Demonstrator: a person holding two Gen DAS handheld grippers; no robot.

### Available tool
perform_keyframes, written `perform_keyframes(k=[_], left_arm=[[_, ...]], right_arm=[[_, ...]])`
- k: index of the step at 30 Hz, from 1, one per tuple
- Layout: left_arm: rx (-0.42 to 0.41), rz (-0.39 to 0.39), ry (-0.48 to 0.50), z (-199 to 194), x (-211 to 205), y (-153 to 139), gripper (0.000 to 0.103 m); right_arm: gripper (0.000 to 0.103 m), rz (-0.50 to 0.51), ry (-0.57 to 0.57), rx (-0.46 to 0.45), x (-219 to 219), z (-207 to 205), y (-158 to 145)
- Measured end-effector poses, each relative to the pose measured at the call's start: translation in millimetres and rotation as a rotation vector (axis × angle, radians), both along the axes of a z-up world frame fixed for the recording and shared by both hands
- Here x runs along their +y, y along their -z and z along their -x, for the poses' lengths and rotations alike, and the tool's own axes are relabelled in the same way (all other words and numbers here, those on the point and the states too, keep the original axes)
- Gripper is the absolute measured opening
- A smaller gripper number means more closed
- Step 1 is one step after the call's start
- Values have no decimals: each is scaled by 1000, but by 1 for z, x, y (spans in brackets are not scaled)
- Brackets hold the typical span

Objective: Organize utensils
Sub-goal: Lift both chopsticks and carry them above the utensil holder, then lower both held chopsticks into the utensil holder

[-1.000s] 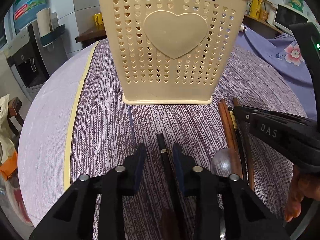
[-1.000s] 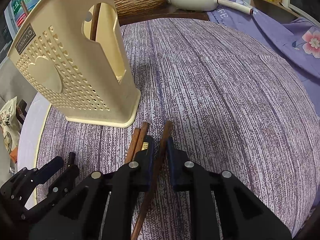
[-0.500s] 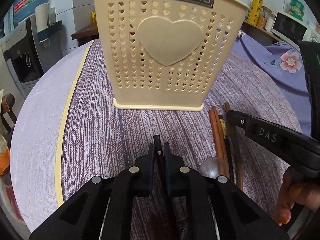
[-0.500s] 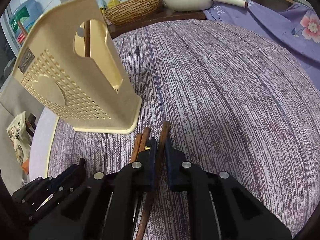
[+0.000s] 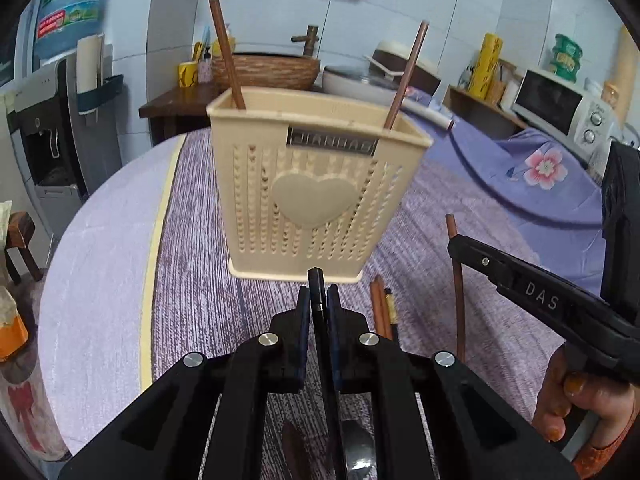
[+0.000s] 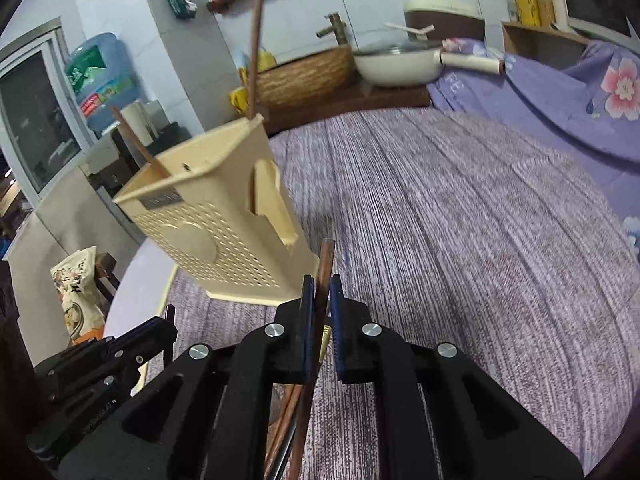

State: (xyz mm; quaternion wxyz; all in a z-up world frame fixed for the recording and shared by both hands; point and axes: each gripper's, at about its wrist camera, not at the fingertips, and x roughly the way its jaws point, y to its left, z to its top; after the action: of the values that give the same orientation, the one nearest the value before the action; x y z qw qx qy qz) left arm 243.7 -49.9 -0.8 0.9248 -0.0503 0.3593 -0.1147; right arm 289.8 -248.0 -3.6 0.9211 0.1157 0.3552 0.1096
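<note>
The left gripper (image 5: 318, 300) pinches a thin black stick, maybe a chopstick (image 5: 316, 280). The right gripper (image 6: 320, 296) pinches a stiff, light brown chopstick (image 6: 325, 258) near its top end, in front of the cream holder (image 5: 316, 184).

both handheld black plastic left tongs (image 5: 318, 304) and black plastic right tongs (image 6: 320, 300) have angular cut-out arms, round silver screws and dark blue inner pads. the right one carries white "das" lettering; an orange cuff edges the person's hand (image 5: 568, 404).
</note>
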Motion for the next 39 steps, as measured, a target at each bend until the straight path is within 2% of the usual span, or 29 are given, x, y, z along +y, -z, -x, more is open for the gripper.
perform_keyframes(k=[9,22,31,39], left_arm=[[-135,28,16,30,6,-53,8],[-211,48,20,53,15,-84,8],[-241,48,24,55,17,-100,7],[-275,48,27,47,20,-126,7]], right_arm=[[8,25,-64,-156,7,42,-56],[7,42,-109,-261,16,82,-103],[7,62,-131,-293,25,85,-122],[7,72,-153,-322,32,77,-149]])
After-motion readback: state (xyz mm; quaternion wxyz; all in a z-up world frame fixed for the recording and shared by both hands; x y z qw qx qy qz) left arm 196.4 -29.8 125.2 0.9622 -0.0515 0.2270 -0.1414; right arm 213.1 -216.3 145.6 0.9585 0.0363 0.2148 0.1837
